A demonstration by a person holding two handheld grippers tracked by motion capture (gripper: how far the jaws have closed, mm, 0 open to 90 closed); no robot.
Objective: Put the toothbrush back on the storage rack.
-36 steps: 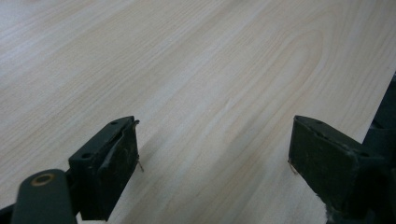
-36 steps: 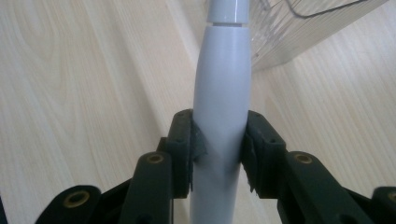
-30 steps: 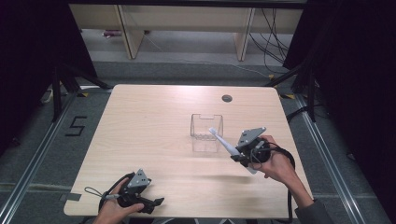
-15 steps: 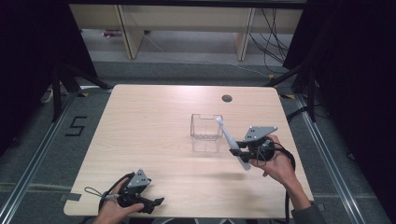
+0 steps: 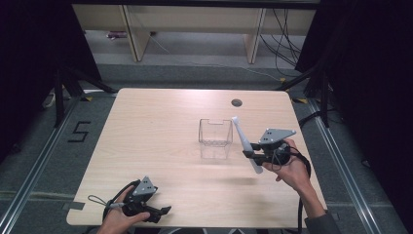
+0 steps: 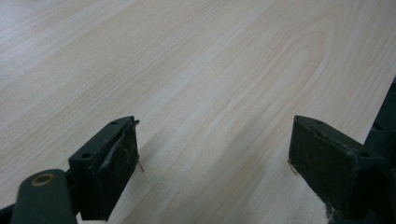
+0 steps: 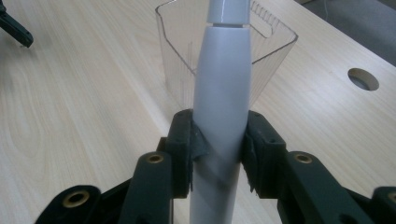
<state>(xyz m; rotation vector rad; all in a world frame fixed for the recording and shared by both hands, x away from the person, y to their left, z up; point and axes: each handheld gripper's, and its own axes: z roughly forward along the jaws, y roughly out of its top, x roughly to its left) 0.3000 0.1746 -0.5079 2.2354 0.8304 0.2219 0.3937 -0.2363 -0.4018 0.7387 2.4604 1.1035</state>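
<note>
Right gripper point(image 5: 249, 155) swung its white toothbrush point(image 7: 222, 88) upright beside clear bin point(image 7: 187, 56)

black "5" point(image 5: 80, 131) marked on grey floor point(image 5: 39, 161)

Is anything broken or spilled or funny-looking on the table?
Nothing looks broken or spilled. The clear plastic container stands upright on the wooden table. The right gripper holds a white electric toothbrush tilted in the air beside it. The left gripper rests open near the table's front edge.

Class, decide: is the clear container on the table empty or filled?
Empty: the clear container shows bare walls and wood through it; the white stick is outside.
</note>
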